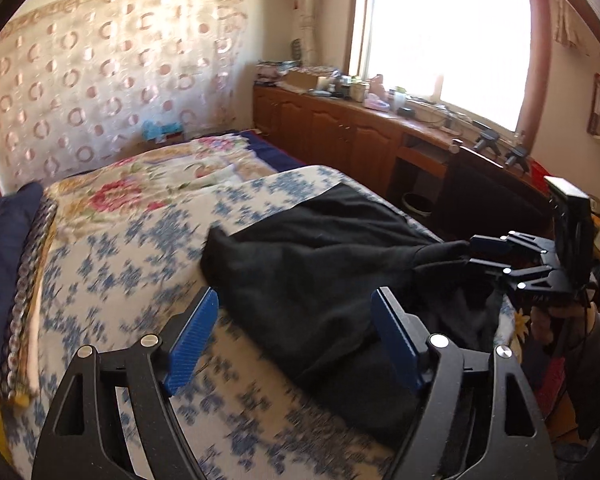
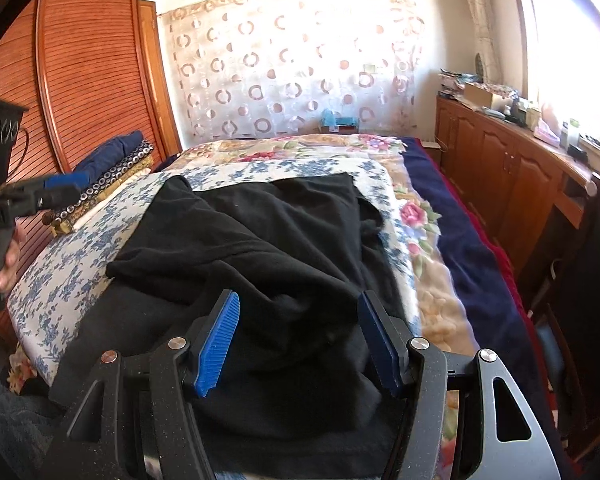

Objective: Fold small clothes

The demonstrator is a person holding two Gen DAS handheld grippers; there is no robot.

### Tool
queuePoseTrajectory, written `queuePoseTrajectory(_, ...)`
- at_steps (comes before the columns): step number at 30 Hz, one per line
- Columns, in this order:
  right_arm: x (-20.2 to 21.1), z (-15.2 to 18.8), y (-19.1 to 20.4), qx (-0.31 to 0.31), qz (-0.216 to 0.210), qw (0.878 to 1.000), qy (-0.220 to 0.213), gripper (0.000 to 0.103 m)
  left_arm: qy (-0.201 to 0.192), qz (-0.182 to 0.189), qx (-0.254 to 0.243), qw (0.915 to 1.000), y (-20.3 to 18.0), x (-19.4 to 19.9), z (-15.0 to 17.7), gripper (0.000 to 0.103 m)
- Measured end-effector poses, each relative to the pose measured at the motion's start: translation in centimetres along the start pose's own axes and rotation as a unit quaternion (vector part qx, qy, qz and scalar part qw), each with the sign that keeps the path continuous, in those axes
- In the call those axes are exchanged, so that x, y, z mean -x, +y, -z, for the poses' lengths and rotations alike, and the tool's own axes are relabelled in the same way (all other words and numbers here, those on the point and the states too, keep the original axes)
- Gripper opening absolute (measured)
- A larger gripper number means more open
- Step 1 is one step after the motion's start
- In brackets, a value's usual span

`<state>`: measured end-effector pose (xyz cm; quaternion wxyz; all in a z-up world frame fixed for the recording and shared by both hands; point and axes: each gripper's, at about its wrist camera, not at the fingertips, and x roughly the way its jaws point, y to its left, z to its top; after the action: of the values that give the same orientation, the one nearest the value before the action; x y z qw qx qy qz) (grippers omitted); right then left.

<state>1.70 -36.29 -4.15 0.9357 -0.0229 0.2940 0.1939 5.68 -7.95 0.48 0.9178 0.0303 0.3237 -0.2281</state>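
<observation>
A black garment (image 1: pixel 320 256) lies crumpled on a blue-flowered white cloth (image 1: pixel 140 264) on the bed; it also shows in the right wrist view (image 2: pixel 268 248). My left gripper (image 1: pixel 296 336) is open, its blue pads wide apart, just above the garment's near left edge. It also shows at the left edge of the right wrist view (image 2: pixel 66 186). My right gripper (image 2: pixel 298 340) has its pads apart with black cloth bunched between them. In the left wrist view it (image 1: pixel 470 252) sits at the garment's right end, with a fold of cloth reaching into its fingers.
A stack of folded dark blue and patterned cloths (image 2: pixel 116 168) lies at the bed's left edge by a wooden wardrobe (image 2: pixel 84 64). A floral blanket (image 1: pixel 172 176) covers the far bed. Wooden cabinets (image 1: pixel 332 128) with clutter run along the right under a bright window (image 1: pixel 448 40).
</observation>
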Motion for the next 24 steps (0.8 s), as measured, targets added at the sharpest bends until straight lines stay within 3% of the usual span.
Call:
queuePoseTrajectory(4,-1.4,-0.9,1.5,0.026,-0.01,1.0,0.005,0.064,0.004,-0.021,0.016,0.9996,1.3,0.3,1.9,0.08)
queuePoseTrajectory(10,-4.6,-1.7,2.8,0.068,-0.006,0.997,0.039,0.063,0.006,-0.018,0.041,0.999,2.6,0.7,3.6,0.08)
queuePoseTrajectory(13,-5.3,-1.2,2.2,0.076,-0.002,0.995,0.056,0.048,0.008,-0.015,0.047,0.9987,2.8,0.6,4.0,0.08)
queuePoseTrajectory(15,-5.2,-0.9,1.4,0.066,-0.007,0.996,0.06,0.027,0.011,-0.013,0.052,0.9985,2.7,0.5,4.3,0.08)
queuePoseTrajectory(16,-5.0,-0.8,0.9,0.061,-0.019,0.996,0.064,0.01,0.011,-0.011,0.053,0.9985,2.8,0.3,4.4,0.08)
queuePoseTrajectory(17,-4.7,-0.6,0.6,0.059,-0.027,0.996,0.066,0.004,0.013,-0.011,0.054,0.9984,2.8,0.2,4.5,0.08)
queuePoseTrajectory(24,-0.4,0.5,-1.9,0.043,-0.016,0.998,0.045,0.002,0.016,-0.005,0.053,0.9985,2.4,-0.1,4.8,0.08)
